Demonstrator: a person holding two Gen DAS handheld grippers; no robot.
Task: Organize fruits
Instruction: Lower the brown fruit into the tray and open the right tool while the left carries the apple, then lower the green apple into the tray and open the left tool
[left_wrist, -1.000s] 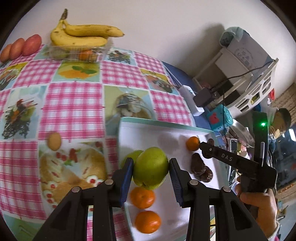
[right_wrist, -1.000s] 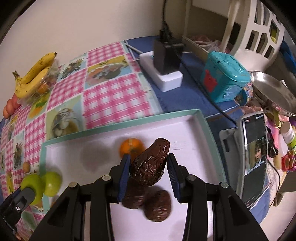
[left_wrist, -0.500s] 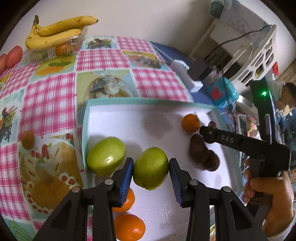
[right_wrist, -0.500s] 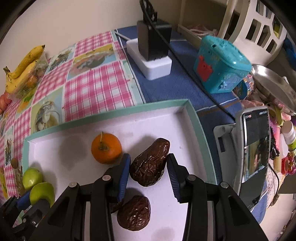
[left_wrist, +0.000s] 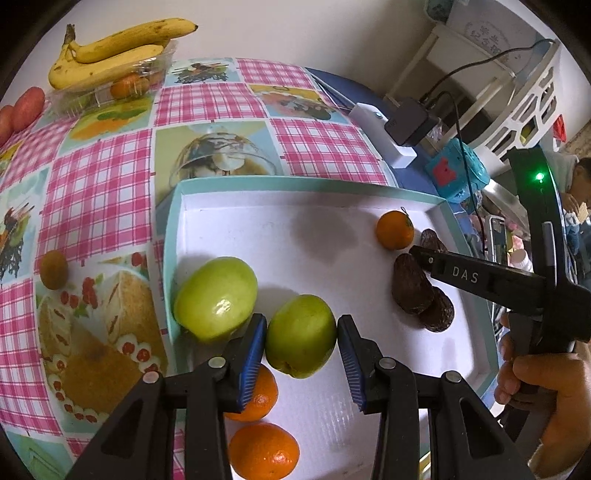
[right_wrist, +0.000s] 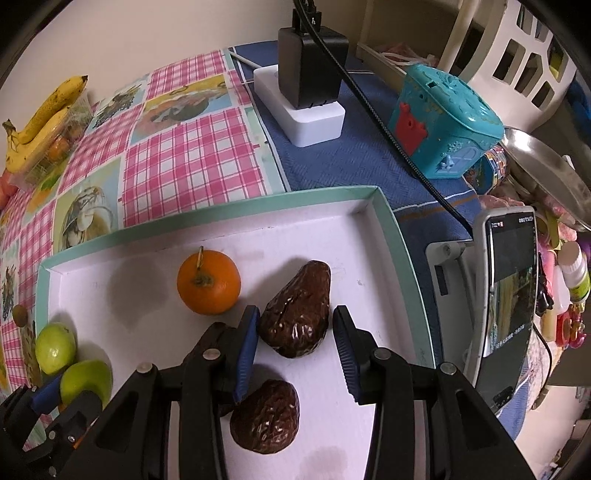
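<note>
Fruits lie sorted by kind in and around a shallow white tray (left_wrist: 173, 236) with a pale green rim, set on a pink checked tablecloth (left_wrist: 96, 192) that gives way to a blue cloth (right_wrist: 354, 162) on the right. Bananas (left_wrist: 110, 55) rest on a clear box at the far edge of the table, well apart from the tray. Left gripper (left_wrist: 301, 341): fingers close against a green apple (left_wrist: 299, 336), gripping it as far as can be judged, though whether it rests on the tray floor cannot be told. A second green apple (left_wrist: 216, 293) sits just beside it at the tray's left wall. Right gripper (right_wrist: 293, 332): left pad touching a dark wrinkled avocado (right_wrist: 297, 315), a narrow gap showing at the right pad, so the fingers look slightly parted, the avocado lying on the tray floor. A second avocado (right_wrist: 266, 421) lies nearer the camera, below the fingers. Oranges: one (right_wrist: 208, 282) just beside the avocado, two (left_wrist: 262, 450) near the left gripper. One small brown fruit (left_wrist: 53, 269) sits on the tablecloth outside the tray. Step in hand, by judgement: setting apples together on the left, avocados together on the right. Next move, likely: part each pair of fingers fully and draw back straight, without nudging neighbours; the lone orange and the small brown fruit remain ungrouped.
</note>
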